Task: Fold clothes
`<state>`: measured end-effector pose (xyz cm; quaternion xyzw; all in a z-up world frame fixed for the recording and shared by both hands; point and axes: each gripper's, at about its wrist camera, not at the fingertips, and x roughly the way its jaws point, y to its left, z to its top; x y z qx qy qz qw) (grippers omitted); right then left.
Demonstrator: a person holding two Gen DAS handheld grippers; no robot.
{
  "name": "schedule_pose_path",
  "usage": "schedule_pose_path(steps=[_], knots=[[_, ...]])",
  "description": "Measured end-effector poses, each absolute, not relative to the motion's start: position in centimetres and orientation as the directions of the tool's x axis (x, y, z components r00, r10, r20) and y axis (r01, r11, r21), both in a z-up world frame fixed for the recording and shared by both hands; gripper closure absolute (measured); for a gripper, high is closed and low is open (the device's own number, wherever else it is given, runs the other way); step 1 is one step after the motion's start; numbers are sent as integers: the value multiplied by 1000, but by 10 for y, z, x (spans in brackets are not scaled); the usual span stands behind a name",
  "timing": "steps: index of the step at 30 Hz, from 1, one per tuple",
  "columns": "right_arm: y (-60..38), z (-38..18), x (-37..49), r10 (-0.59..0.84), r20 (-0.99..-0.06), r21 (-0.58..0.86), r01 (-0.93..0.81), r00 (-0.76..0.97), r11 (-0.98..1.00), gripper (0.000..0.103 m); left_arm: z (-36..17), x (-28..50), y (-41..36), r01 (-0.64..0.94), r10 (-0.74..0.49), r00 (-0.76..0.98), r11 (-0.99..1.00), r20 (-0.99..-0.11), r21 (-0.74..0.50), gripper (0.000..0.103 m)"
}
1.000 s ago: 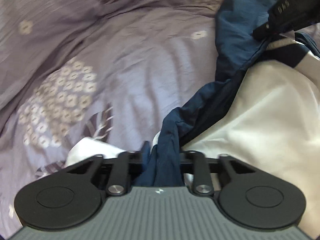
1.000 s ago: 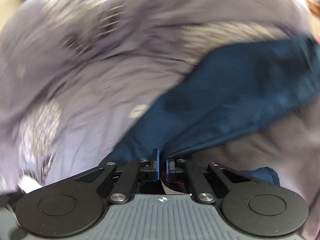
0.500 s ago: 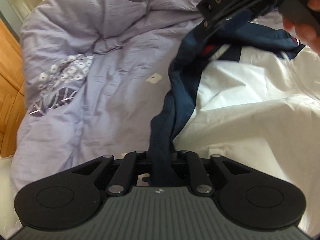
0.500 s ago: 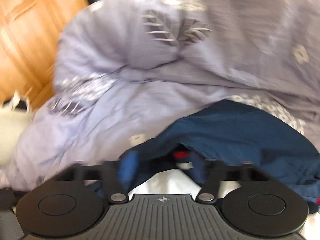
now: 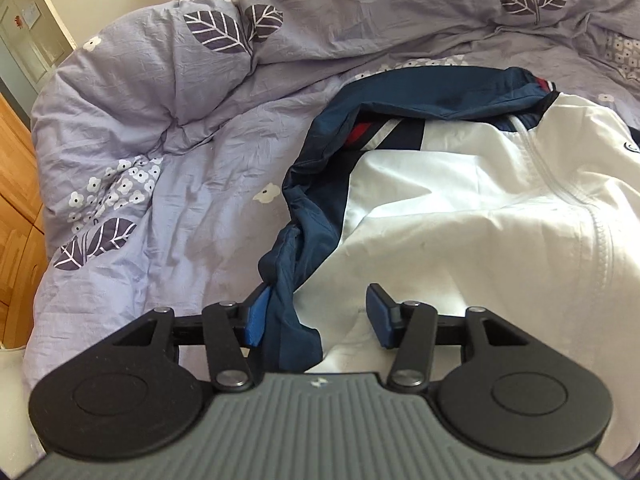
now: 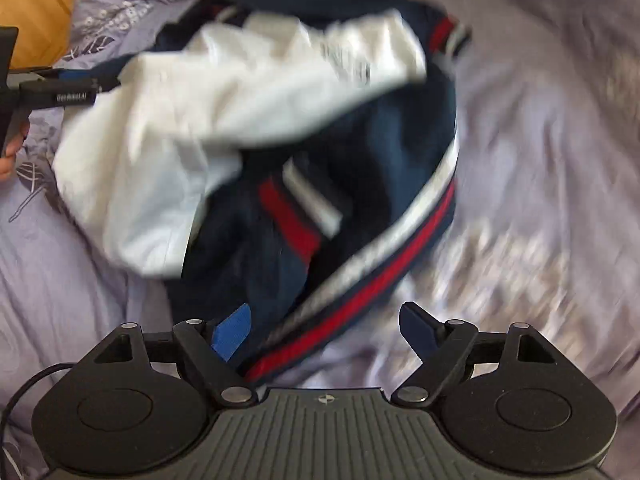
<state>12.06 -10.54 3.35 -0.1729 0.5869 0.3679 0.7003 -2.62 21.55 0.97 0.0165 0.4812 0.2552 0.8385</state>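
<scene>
A white and navy jacket [image 5: 460,200] with red and white stripes lies crumpled on a lilac bedspread [image 5: 160,128]. My left gripper [image 5: 318,314] is open; a navy sleeve fold [image 5: 288,304] drapes loosely against its left pad, not clamped. In the right wrist view the same jacket [image 6: 248,128] fills the middle, blurred by motion. My right gripper [image 6: 326,330] is open above the striped hem band [image 6: 384,264], which runs between its fingers. The other hand-held gripper [image 6: 52,92] shows at the left edge of that view, beside the white fabric.
The lilac quilt with leaf and flower prints bunches into a ridge [image 5: 120,92] at the back left. A wooden cabinet [image 5: 16,200] stands at the left edge, with a pale door [image 5: 24,32] behind it. A person's fingers [image 6: 8,156] hold the left tool.
Both grippers have opened and let go of the navy fabric they held. The jacket has dropped onto the bed, and the right gripper has swung round over the striped hem.
</scene>
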Motion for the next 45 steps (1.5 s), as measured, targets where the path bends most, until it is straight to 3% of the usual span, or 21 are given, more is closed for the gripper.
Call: schedule_pose_path(steps=[2,4,5,9,12,15,18,19,21,22,25,26,30,34,35,37,39,45], knots=[[-106,14,114,372,-928,300,-656,-31,692,22,8,-25,213,-417,458,396,862,-796,289,47],[-99,1,108,383,-923,326,-616,-43,717,62,8,-24,210,-421,470,386,855,-794,302,47],[-92,-1,105,339,-941,277,-623,-20,732,96,9,-25,209,-424,472,382,853,-794,303,47],[-110,29,109,219,-967,90,-620,134,779,98,18,-31,209,-425,436,402,868,-805,258,46],[-162,50,130,-13,-961,-165,-538,275,826,98,24,-34,211,-414,392,421,885,-818,211,42],[-233,63,154,-221,-931,-333,-428,291,840,98,29,-37,211,-405,370,443,895,-816,186,41],[-264,70,159,-344,-887,-453,-430,309,781,86,34,-40,213,-395,349,462,904,-815,163,33],[-261,75,157,-333,-885,-451,-423,325,786,83,34,-41,214,-391,342,465,907,-817,157,30],[-239,88,151,-242,-899,-396,-437,365,808,60,33,-40,214,-386,350,457,906,-818,172,30],[-222,95,147,-160,-912,-338,-470,378,816,54,32,-39,214,-384,357,452,905,-818,183,30],[-150,100,116,198,-950,-38,-719,241,694,43,29,-36,214,-391,391,435,894,-811,221,29],[-123,94,103,279,-947,48,-788,159,613,33,28,-36,214,-395,392,433,892,-812,221,29],[-33,39,50,305,-951,61,-928,59,369,30,26,-37,214,-404,391,425,889,-816,215,29],[11,5,34,314,-947,48,-937,67,345,29,22,-38,213,-407,387,419,889,-821,211,29],[20,-3,31,314,-947,43,-940,71,340,30,22,-39,213,-408,386,417,889,-823,210,29],[25,-10,30,306,-948,20,-942,89,335,40,20,-39,213,-409,384,414,888,-825,209,29],[21,-7,31,299,-951,36,-930,81,366,101,19,-39,211,-406,387,414,888,-824,214,29],[-13,35,39,279,-950,-3,-898,140,441,101,19,-41,209,-395,387,416,892,-823,220,28]])
